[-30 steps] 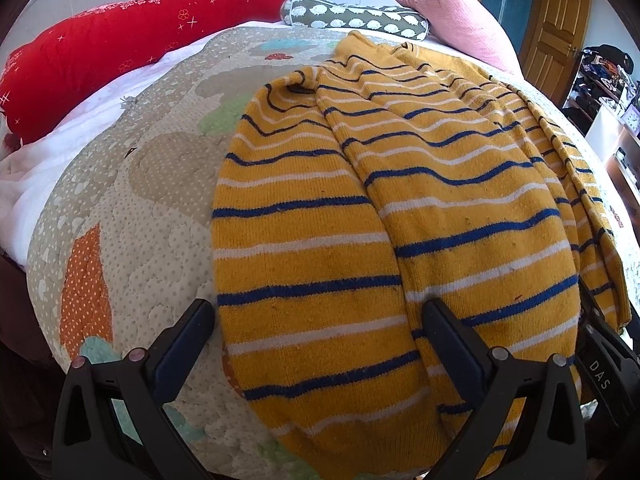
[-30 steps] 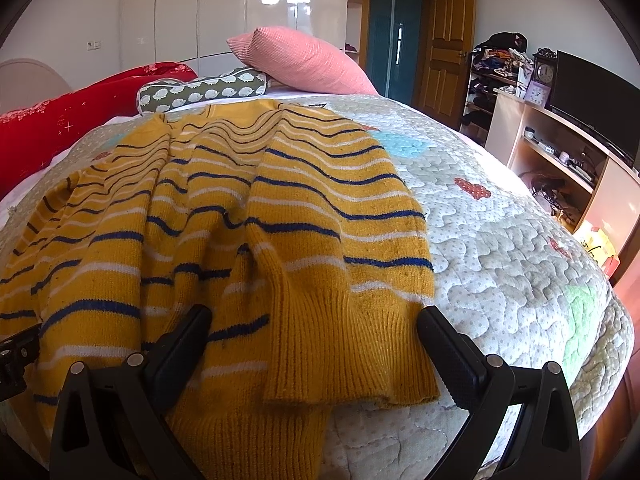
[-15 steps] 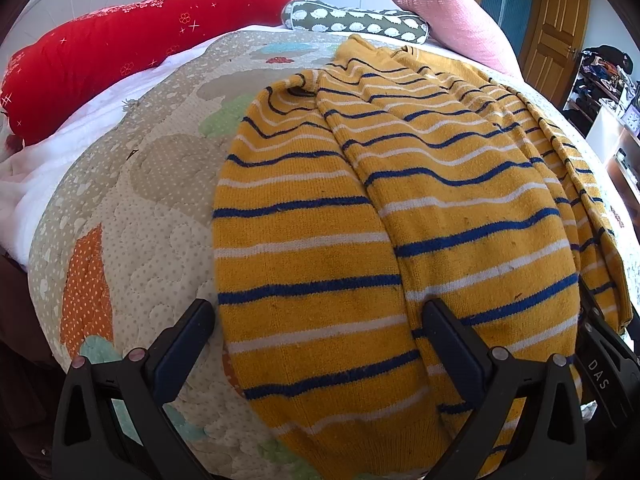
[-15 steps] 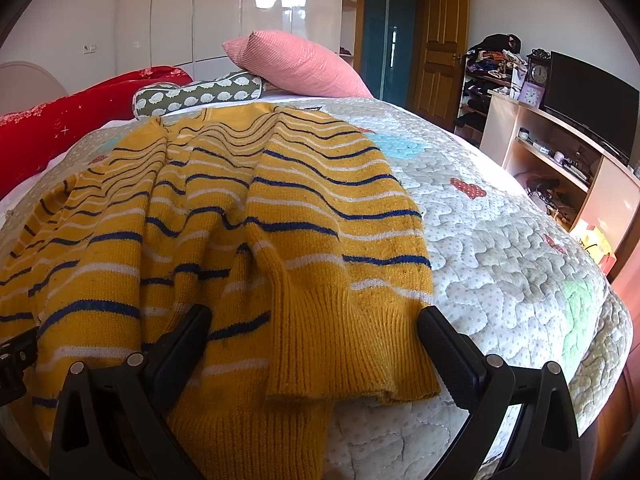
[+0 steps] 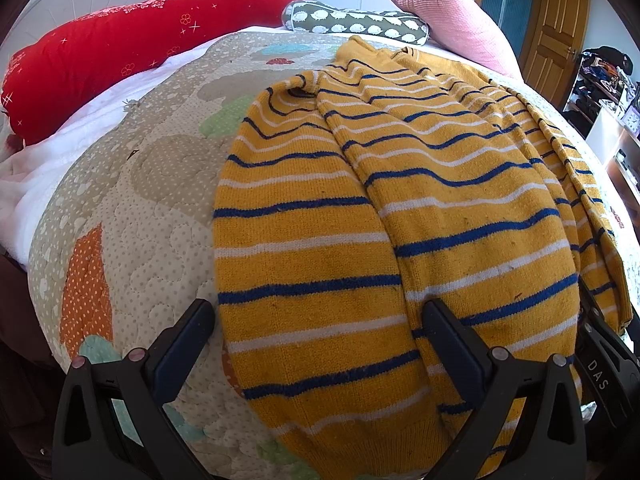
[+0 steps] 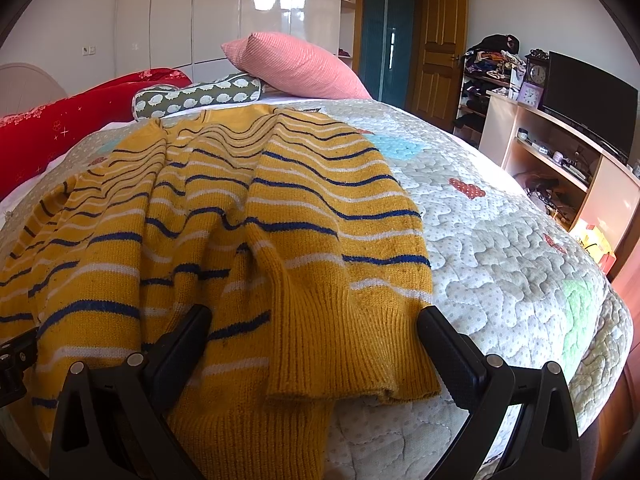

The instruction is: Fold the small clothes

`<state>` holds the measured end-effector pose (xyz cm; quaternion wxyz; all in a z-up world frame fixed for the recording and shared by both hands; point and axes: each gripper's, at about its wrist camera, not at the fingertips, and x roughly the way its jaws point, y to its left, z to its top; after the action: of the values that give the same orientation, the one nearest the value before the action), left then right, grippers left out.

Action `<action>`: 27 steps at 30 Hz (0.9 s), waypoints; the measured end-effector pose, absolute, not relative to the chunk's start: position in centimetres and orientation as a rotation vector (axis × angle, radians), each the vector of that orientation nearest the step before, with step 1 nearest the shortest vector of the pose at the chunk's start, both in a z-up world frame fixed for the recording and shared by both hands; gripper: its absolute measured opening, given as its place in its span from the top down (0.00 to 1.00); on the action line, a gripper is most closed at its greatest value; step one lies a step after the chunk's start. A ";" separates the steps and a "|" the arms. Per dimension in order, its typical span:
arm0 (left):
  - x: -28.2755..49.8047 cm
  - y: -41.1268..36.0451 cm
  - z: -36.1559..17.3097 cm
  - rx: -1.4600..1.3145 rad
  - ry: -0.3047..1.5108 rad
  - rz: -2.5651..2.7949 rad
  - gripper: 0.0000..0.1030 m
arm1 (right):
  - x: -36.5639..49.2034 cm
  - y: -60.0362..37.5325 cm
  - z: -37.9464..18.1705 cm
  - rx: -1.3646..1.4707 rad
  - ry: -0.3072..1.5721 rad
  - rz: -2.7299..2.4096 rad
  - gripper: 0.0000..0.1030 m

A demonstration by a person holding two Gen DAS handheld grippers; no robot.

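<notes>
Showing only rightward: television (image 6: 588, 96); both views share sweater (image 5: 360, 240).

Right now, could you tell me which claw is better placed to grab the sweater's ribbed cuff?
Right. The cuff lies between the open right claw. The open left claw straddles only the striped body.

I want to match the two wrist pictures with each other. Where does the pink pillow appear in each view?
Left wrist: the pink pillow is at the top, right of centre, behind the striped sweater.
Right wrist: the pink pillow is in the upper middle, left of the wooden door.
Shared landmark: the green patterned bolster lies just left of the pillow in both.
</notes>
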<state>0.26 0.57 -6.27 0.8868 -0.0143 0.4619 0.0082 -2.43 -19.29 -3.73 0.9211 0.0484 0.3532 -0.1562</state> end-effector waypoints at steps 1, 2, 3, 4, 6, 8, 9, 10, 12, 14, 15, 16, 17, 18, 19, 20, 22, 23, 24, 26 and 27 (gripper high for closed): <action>0.3 0.6 -6.3 -0.029 0.960 0.017 0.00 | -2.4 -19.3 -3.7 0.099 0.727 -0.321 0.01; 0.3 0.6 -6.3 -0.029 0.960 0.017 0.00 | -2.4 -19.3 -3.7 0.100 0.727 -0.320 0.01; 0.3 0.6 -6.3 -0.030 0.960 0.017 0.00 | -2.4 -19.3 -3.7 0.100 0.727 -0.320 0.01; 0.3 0.6 -6.3 -0.030 0.961 0.017 0.00 | -2.4 -19.3 -3.7 0.099 0.726 -0.320 0.01; 0.3 0.6 -6.3 -0.030 0.960 0.017 0.00 | -2.4 -19.3 -3.7 0.100 0.727 -0.321 0.01; 0.2 0.6 -6.3 -0.029 0.960 0.017 0.00 | -2.5 -19.3 -3.8 0.100 0.726 -0.321 0.01; 0.2 0.6 -6.3 -0.030 0.960 0.017 0.00 | -2.5 -19.3 -3.8 0.099 0.726 -0.321 0.01; 0.2 0.5 -6.3 -0.030 0.960 0.017 0.00 | -2.5 -19.3 -3.8 0.099 0.727 -0.320 0.01; 0.2 0.6 -6.3 -0.029 0.960 0.017 0.00 | -2.5 -19.3 -3.8 0.099 0.726 -0.321 0.01; 0.2 0.6 -6.3 -0.029 0.960 0.017 0.00 | -2.5 -19.3 -3.8 0.099 0.726 -0.321 0.01; 0.2 0.6 -6.3 -0.030 0.960 0.017 0.00 | -2.5 -19.3 -3.8 0.099 0.727 -0.321 0.01; 0.2 0.6 -6.3 -0.029 0.960 0.017 0.00 | -2.5 -19.3 -3.8 0.099 0.727 -0.321 0.01; 0.2 0.6 -6.3 -0.030 0.961 0.017 0.00 | -2.5 -19.3 -3.8 0.099 0.726 -0.321 0.01; 0.2 0.6 -6.3 -0.030 0.961 0.017 0.00 | -2.5 -19.3 -3.8 0.099 0.727 -0.321 0.01; 0.2 0.6 -6.3 -0.030 0.961 0.016 0.00 | -2.5 -19.3 -3.8 0.099 0.729 -0.321 0.01; 0.2 0.6 -6.3 -0.031 0.960 0.015 0.00 | -2.5 -19.3 -3.7 0.100 0.729 -0.321 0.01; 0.2 0.7 -6.3 -0.039 0.958 0.007 0.00 | -2.5 -19.4 -3.6 0.100 0.735 -0.317 0.01; 0.2 0.8 -6.3 -0.039 0.958 0.000 0.00 | -2.4 -19.5 -3.6 0.100 0.739 -0.314 0.01; 0.2 0.8 -6.2 -0.038 0.960 -0.005 0.00 | -2.3 -19.6 -3.5 0.097 0.745 -0.307 0.01; 0.1 1.2 -5.8 -0.049 0.967 -0.013 0.00 | -1.9 -19.9 -3.3 0.090 0.764 -0.283 0.01; 0.0 1.5 -5.5 -0.062 0.973 -0.010 0.00 | -1.7 -20.1 -3.1 0.089 0.782 -0.262 0.01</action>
<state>-0.02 1.48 -5.54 0.8836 -0.0296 0.4673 -0.0049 -1.66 -20.13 -3.06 0.9153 0.0435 0.3797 -0.1273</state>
